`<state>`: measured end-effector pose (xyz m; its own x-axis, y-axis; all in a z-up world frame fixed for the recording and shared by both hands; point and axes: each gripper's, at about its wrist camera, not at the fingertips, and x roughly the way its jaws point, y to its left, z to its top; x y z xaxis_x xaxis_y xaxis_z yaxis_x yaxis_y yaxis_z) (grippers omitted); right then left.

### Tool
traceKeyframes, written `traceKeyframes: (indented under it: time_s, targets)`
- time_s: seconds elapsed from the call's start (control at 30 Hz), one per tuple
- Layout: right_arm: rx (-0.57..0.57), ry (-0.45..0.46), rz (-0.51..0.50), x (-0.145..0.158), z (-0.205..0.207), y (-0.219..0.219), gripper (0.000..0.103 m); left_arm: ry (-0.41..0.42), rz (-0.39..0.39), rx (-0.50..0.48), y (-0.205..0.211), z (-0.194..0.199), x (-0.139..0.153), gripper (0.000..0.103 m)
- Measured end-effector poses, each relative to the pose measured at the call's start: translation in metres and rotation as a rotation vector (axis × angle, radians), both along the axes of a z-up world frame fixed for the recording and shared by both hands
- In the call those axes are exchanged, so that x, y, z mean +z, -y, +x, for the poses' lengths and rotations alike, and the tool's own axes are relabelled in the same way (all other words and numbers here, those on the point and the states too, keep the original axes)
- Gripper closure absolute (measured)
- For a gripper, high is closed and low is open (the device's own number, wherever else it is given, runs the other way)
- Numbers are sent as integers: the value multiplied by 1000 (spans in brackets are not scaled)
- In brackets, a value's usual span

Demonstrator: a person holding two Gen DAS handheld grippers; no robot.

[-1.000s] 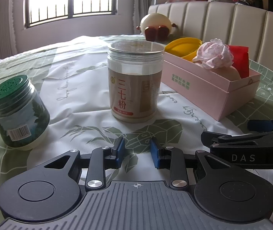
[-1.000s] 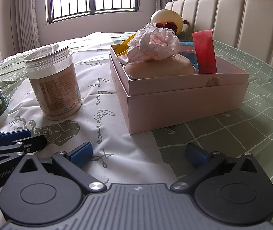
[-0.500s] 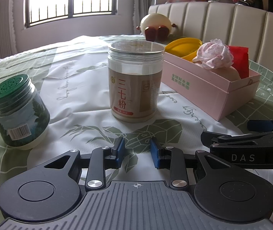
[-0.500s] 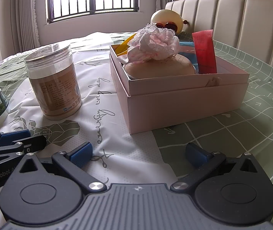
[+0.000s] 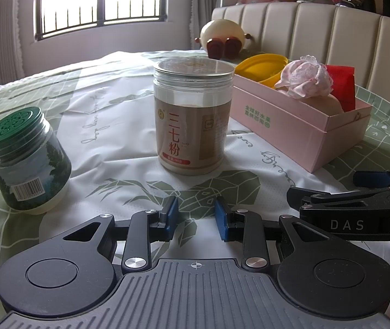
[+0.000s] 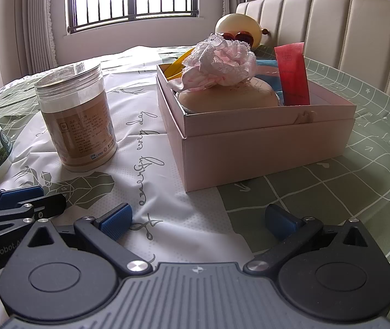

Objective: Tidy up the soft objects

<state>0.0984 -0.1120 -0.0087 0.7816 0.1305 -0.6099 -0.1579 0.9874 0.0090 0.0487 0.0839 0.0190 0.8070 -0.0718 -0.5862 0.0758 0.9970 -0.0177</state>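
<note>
A pink cardboard box [image 6: 263,148] stands on the table and holds a pink lace scrunchie [image 6: 219,61] on top of a beige round cushion [image 6: 228,98], a red tube [image 6: 292,75] and a yellow bowl [image 5: 260,64]. The box [image 5: 299,134] also shows in the left wrist view at the right. My left gripper [image 5: 196,216] is low over the table, its jaws a narrow gap apart and empty. My right gripper [image 6: 197,219] is open wide and empty, in front of the box.
A clear powder jar [image 5: 192,118] stands mid-table and a green-lidded jar [image 5: 25,159] at the left. A cream plush toy [image 5: 223,37] sits at the far edge by a padded bench back [image 6: 345,33]. A green patterned cloth [image 6: 332,197] covers the table.
</note>
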Motion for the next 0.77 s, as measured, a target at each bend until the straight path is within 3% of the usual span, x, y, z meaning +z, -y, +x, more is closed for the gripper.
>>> traceKeyframes:
  time_s: [0.77]
  targets:
    - [0,0,-1,0,0,0,0,-1,-10,-2,0,0,0,71]
